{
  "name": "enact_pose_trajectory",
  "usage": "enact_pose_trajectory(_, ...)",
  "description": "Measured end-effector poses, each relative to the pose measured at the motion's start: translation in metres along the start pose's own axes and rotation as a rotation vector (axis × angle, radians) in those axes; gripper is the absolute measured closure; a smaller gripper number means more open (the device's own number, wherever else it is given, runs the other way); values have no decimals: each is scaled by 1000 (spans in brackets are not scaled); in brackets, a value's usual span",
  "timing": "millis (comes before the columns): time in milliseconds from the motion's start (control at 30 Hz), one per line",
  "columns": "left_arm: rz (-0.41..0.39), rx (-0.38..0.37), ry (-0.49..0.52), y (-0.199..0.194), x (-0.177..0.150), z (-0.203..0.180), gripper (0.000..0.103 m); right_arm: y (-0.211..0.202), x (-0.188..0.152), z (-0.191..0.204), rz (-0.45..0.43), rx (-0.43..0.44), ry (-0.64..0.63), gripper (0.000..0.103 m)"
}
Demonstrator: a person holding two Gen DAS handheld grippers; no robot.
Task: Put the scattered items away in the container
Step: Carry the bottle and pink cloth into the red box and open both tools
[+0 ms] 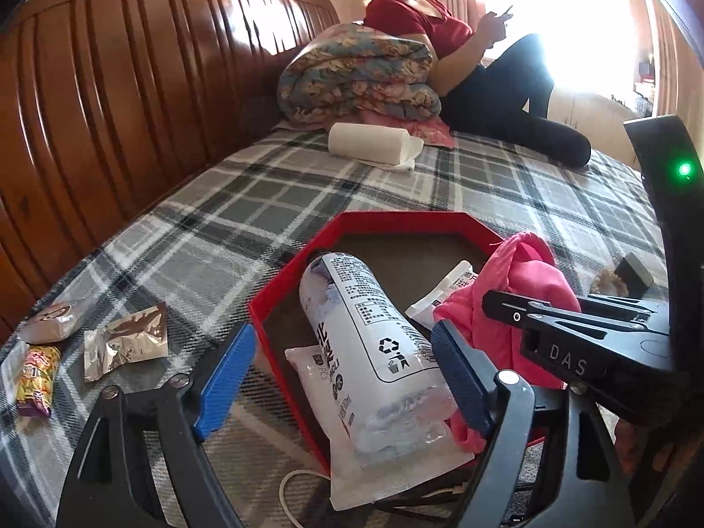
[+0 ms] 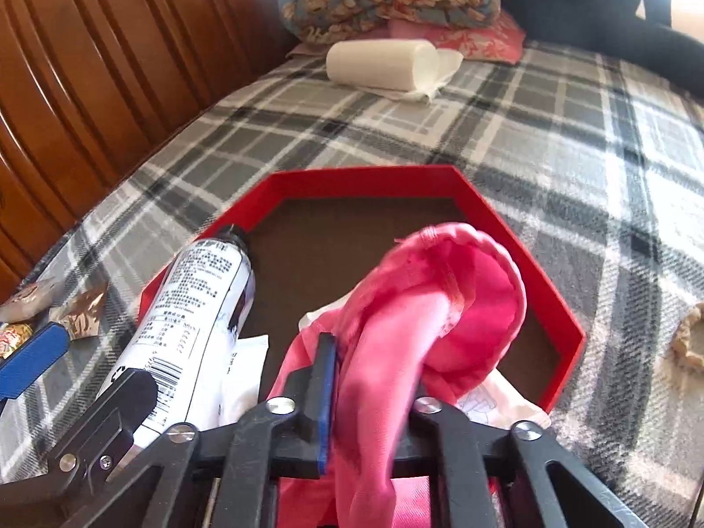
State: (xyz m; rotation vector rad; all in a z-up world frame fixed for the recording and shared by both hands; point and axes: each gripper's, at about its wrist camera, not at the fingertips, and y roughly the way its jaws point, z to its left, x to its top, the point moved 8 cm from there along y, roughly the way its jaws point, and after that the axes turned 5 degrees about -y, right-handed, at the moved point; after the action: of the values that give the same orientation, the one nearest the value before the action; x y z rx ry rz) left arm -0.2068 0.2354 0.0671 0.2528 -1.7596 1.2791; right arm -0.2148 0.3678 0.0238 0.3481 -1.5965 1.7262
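Note:
A red octagonal tray (image 1: 396,218) (image 2: 365,180) lies on the plaid bed cover. A white printed tube-shaped pack (image 1: 365,330) (image 2: 198,308) rests across its near left rim, on flat white sachets (image 1: 308,365). My left gripper (image 1: 343,378) stands open around the pack's near end, and its left pad is clear of the pack. My right gripper (image 2: 374,352) has its jaws a little apart. A pink cloth (image 2: 422,290) (image 1: 519,281) is draped through that gap and flops into the tray, hiding the right finger.
Three snack packets (image 1: 127,343) (image 1: 48,321) (image 1: 37,378) lie left of the tray. A paper roll (image 1: 369,141), a folded floral quilt (image 1: 361,75) and a seated person (image 1: 484,66) are farther back. The wooden headboard (image 1: 110,88) runs along the left. A white cable (image 1: 290,497) is near me.

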Motion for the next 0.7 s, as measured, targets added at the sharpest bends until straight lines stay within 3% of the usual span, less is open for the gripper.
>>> enact_pose_trajectory(133, -16, 5, 13, -2, 0, 2, 13, -1, -1, -4, -16, -18, 3, 78)
enact_pose_trajectory(200, -26, 12, 34, -4, 0, 1, 11, 0, -1, -4, -10, -14, 8, 72)
enact_pose_trajectory(267, -43, 13, 43, -6, 2, 1, 10, 1, -2, -4, -3, -5, 16, 49)
enact_pose_trajectory(333, -52, 15, 40, -8, 2, 3, 9, 0, -3, -5, -6, -10, 24, 37)
enact_pose_trajectory(533, -37, 6, 12, -9, 2, 9, 6, -5, 0, -5, -25, -3, 19, 19)
enact_pose_trajectory(700, -63, 10, -11, -18, 4, 16, 0, -13, 4, -15, -58, 24, 108, 11)
